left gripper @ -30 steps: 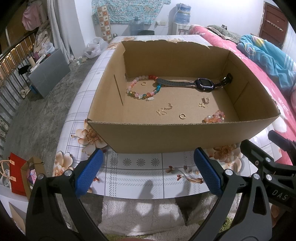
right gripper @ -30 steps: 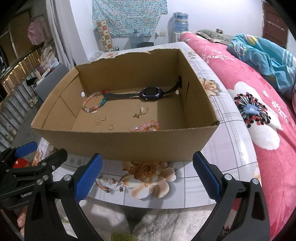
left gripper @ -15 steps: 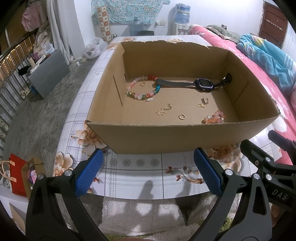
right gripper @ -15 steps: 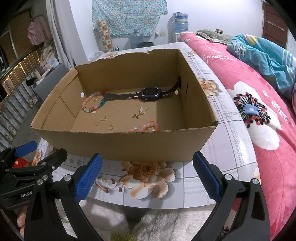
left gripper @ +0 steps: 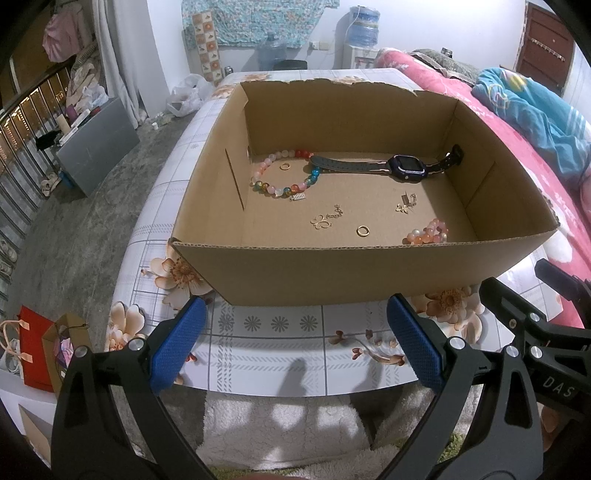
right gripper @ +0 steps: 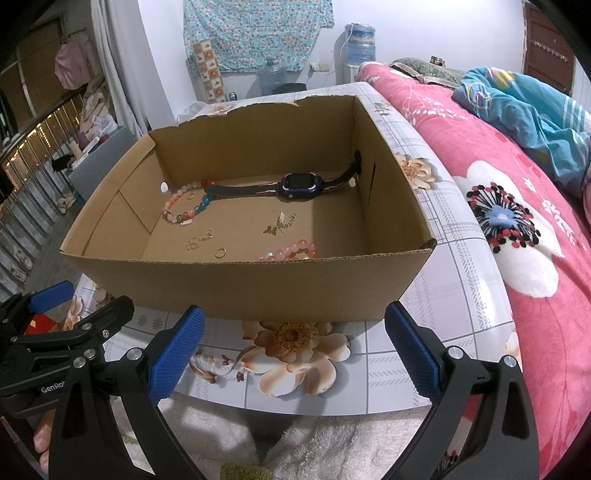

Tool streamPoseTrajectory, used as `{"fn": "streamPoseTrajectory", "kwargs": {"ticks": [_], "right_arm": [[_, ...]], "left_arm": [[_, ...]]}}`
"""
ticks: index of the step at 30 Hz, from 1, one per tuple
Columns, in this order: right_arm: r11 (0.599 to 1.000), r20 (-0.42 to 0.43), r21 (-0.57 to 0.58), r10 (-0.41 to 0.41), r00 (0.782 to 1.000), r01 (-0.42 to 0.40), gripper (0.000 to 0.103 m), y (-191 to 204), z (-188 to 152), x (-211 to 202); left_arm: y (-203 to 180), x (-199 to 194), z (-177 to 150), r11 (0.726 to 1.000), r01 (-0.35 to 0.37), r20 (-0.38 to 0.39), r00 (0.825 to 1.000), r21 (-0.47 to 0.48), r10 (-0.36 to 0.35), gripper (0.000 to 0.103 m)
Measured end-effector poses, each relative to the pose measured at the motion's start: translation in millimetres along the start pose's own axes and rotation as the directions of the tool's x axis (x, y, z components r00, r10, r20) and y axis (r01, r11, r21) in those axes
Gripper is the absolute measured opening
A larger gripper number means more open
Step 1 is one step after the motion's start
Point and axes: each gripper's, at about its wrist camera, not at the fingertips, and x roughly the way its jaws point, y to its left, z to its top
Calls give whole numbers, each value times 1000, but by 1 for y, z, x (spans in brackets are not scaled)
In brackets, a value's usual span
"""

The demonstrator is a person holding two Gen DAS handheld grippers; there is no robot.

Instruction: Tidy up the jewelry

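While both grippers, left (left gripper: 295, 343) and right (right gripper: 293, 341), hang spread and empty near the cardboard box (left gripper: 369, 271), watch (left gripper: 406, 170) and bracelets (left gripper: 284, 179) lie inside; only the right view shows the pink bedspread's flower (right gripper: 513, 236).

It was a bedroom in a home: a bed (right gripper: 517, 206) with a pink flowered blanket (right gripper: 461, 122), a water dispenser (left gripper: 360, 40), and a patterned cloth (right gripper: 255, 33) on the wall.

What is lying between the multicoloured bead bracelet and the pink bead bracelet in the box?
Left wrist view: a gold butterfly charm and a small gold ring on the cardboard box floor.
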Motion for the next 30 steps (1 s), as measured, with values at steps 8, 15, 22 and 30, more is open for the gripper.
{"fn": "streamPoseTrajectory", "kwargs": {"ticks": [8, 15, 22, 30], "right_arm": [[1000, -1, 2, 0, 1000, 0, 95, 0, 0, 0], [1000, -2, 2, 1, 1000, -1, 95, -1, 0, 0], [1000, -2, 2, 0, 1000, 0, 95, -1, 0, 0], [1000, -3, 2, 0, 1000, 0, 95, -1, 0, 0]], "left_arm": [[0, 0, 0, 1000, 0, 1, 1000, 0, 0, 95], [0, 0, 0, 1000, -1, 0, 1000, 1, 1, 95], [0, 0, 0, 1000, -1, 0, 1000, 1, 1, 95], [1, 1, -1, 1000, 4, -9, 1000, 1, -4, 95]]}}
